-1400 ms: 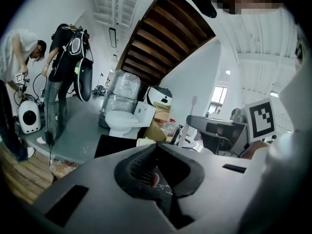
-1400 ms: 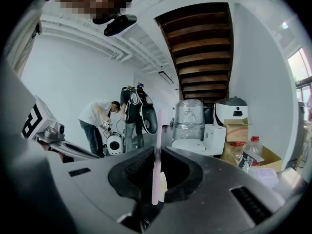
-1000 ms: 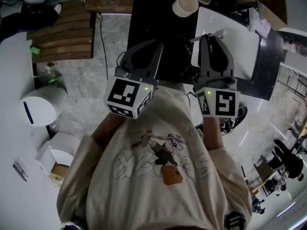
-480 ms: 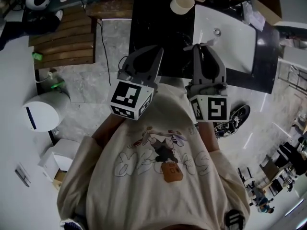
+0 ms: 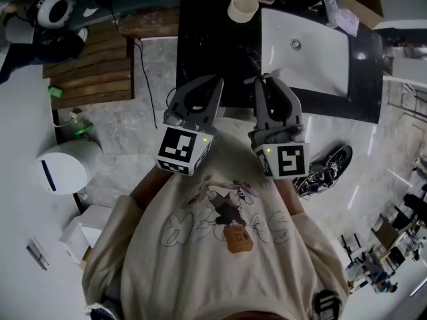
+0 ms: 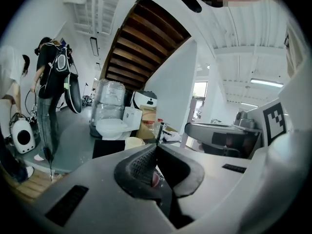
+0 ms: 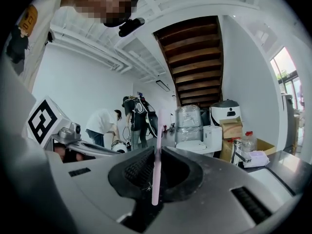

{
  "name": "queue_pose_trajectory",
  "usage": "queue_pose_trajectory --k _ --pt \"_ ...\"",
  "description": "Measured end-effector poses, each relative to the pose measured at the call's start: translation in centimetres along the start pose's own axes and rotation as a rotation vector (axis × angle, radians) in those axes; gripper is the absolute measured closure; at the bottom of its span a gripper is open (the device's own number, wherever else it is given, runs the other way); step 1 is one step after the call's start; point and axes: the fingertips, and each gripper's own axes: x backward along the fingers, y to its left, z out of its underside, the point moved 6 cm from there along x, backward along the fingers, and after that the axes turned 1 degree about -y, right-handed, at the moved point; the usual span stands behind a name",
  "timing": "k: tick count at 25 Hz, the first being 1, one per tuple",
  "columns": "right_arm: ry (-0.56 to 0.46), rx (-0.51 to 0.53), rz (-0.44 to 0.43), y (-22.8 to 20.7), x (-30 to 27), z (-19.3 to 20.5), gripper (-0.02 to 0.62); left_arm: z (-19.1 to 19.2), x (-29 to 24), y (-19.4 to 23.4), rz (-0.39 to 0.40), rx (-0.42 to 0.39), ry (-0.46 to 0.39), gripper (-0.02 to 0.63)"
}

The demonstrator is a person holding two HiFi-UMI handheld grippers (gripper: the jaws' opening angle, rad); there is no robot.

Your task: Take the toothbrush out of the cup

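Ok, quick status. Our right gripper (image 5: pixel 269 80) has its jaws nearly closed, clamped on the pink toothbrush (image 7: pixel 156 157). The brush's long axis runs crosswise to the jaws. It stands roughly upright through the pinch, with a longer stretch above the pads and a short stub below. We can't tell which end carries the bristles.

Our left gripper (image 6: pixel 156 149) has its jaws together with nothing between them. It sits just beside the right one, on its left, pointing the same way.

The cup (image 5: pixel 242 7) stands on the black counter (image 5: pixel 207 39), well ahead of both tools and roughly on the line between them. It is well apart from the brush, so we judge the pull-out itself done.

What matters next: only the right tool has the brush, and it holds it upright. The counter lies ahead of it and lower, the sink (image 5: pixel 307 52) ahead and to its right. For a set-down, we judge the right wrist must roll until the long axis goes level. Otherwise the stub lands first and the brush tips over. The left tool has no role here, so we'd keep it clear.
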Motion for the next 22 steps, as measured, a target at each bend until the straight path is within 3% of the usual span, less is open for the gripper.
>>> queue_pose_trajectory --k 15,22 --pt "-0.014 -0.014 -0.005 1.6 1.5 0.3 0.538 -0.2 0.8 -0.6 -0.006 -0.034 -0.044 0.591" --pt "-0.011 0.037 -0.029 2.0 1.1 -0.2 0.539 -0.7 0.9 -1.1 -0.012 -0.069 -0.065 0.591"
